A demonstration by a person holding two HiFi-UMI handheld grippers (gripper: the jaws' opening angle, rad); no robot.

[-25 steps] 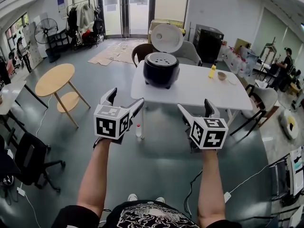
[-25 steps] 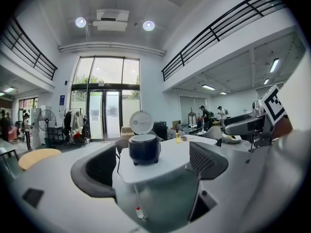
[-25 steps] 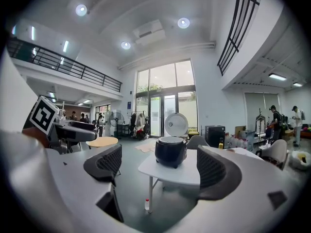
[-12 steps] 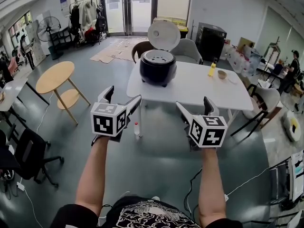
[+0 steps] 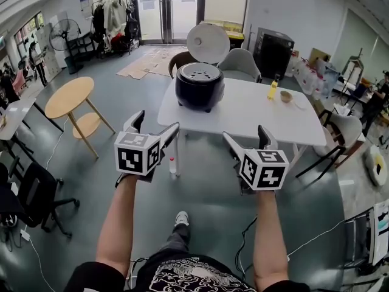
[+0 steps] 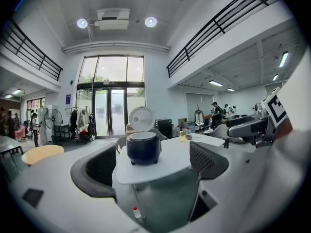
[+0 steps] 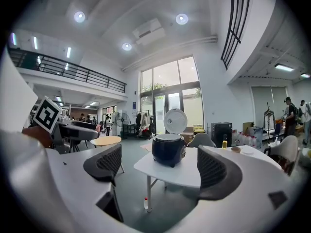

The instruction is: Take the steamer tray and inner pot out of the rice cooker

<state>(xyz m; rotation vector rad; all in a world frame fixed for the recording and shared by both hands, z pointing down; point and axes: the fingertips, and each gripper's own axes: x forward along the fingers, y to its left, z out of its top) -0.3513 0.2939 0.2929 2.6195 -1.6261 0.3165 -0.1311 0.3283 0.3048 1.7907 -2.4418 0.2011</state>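
A dark rice cooker [image 5: 199, 87] stands on the left part of a white table [image 5: 255, 111], its white lid [image 5: 208, 42] raised. A pale perforated steamer tray [image 5: 200, 72] lies in its top; the inner pot is hidden below it. The cooker also shows ahead in the left gripper view [image 6: 143, 148] and the right gripper view [image 7: 168, 149]. My left gripper [image 5: 154, 128] and right gripper [image 5: 248, 140] are held side by side in the air, well short of the table. Both are open with nothing between the jaws.
A yellow bottle [image 5: 273, 90] and a small bowl [image 5: 285, 96] stand at the table's far right. Chairs sit behind the table [image 5: 240, 64] and at its right [image 5: 335, 132]. A round wooden table [image 5: 70, 99] stands left, a small bottle [image 5: 172, 164] on the floor.
The view has shifted a little closer to the table. One foot now shows on the floor below. Both grippers keep their pose and stay open.
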